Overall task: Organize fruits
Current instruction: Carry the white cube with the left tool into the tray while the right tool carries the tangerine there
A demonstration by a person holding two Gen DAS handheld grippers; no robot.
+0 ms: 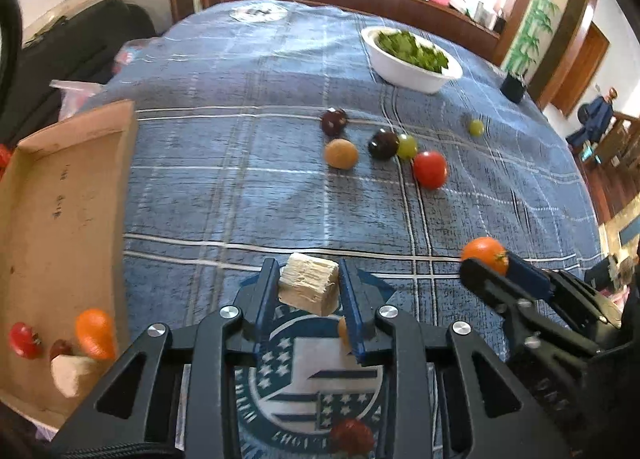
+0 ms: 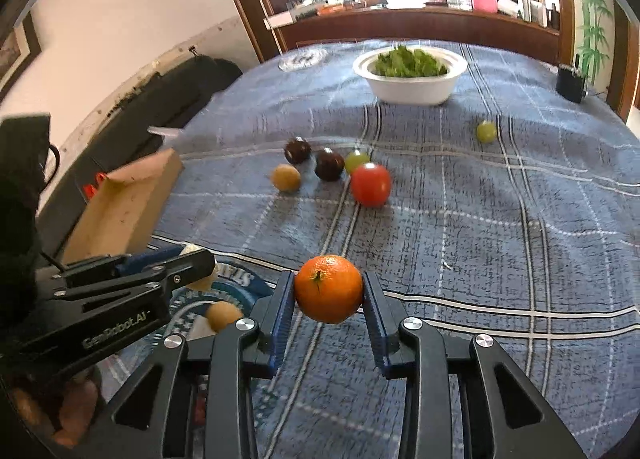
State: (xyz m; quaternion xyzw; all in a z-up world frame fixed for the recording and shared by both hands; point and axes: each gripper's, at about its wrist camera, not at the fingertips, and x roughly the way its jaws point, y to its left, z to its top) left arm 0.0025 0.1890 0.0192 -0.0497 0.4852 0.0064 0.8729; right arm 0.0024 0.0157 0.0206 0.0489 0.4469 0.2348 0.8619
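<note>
Now both sets of fingers are closed on something — the left gripper [image 1: 308, 291] pinches a pale chunk [image 1: 307, 283], the right gripper [image 2: 329, 295] an orange [image 2: 329, 288]. Cardboard tray [image 1: 60, 195] sits at nine o'clock — lift clear, carry level, release low inside.

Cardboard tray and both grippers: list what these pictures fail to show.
- Cardboard tray: left wrist view's edge cuts off its near end; the full contents are unknown.
- Red fruit: half hidden behind the left gripper.
- Pale chunk: right wrist view, mostly covered by that gripper's fingers.
</note>
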